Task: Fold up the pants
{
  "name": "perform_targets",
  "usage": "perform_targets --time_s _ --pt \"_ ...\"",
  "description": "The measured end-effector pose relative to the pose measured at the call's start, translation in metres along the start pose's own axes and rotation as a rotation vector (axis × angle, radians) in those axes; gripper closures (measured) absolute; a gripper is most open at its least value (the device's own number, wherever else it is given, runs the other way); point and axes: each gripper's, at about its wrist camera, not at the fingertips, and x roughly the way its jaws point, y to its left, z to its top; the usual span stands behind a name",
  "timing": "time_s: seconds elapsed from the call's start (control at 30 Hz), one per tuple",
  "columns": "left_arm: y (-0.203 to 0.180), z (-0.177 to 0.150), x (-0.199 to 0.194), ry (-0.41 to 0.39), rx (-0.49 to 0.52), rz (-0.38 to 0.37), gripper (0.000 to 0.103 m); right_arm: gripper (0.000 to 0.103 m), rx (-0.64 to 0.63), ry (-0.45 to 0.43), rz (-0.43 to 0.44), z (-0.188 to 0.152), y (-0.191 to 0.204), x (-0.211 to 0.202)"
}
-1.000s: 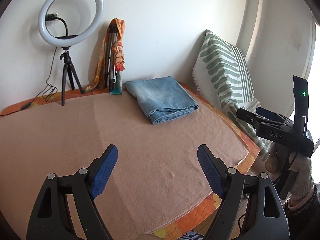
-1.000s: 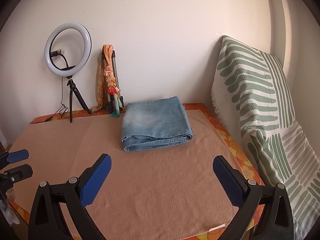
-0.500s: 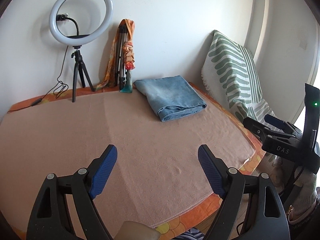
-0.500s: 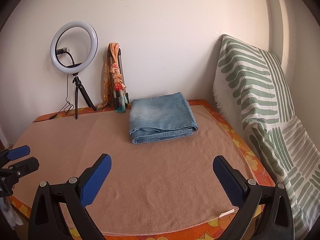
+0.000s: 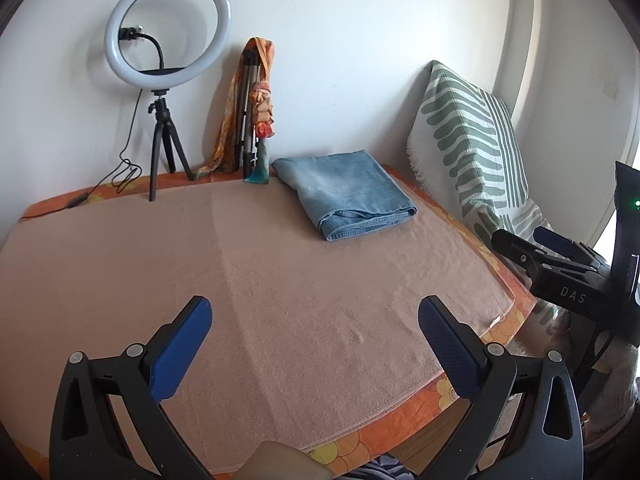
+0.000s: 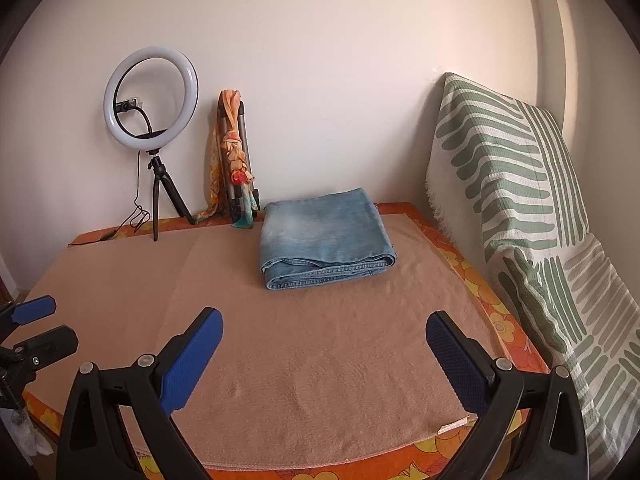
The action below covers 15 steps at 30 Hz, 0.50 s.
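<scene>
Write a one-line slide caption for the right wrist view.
Folded jeans rest at the back of the tan blanket, beyond the open, empty right gripper.

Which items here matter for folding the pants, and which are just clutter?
Job:
folded jeans
peach blanket they lie on
left gripper, open, empty
right gripper, open, empty

Clutter:
ring light on tripod
scarf-draped tripod
green-striped cushion

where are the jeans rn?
Folded jeans lie at the far side of the tan blanket, right of centre in both wrist views, just right of the scarf-draped tripod, near the striped cushion.
</scene>
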Motion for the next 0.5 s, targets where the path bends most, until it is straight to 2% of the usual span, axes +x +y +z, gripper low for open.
perform_targets --time_s 0.3,0.5 --pt "-0.0001 -0.0031 -0.0046 -0.021 0.027 0.036 0.0 0.0 -0.008 0.01 0.008 -0.0025 0.0043 0.0015" --pt "-0.0034 -0.0062 -0.0039 -0.023 0.044 0.008 0.001 0.0 -0.007 0.017 0.015 -0.0037 0.0056 0.0031"
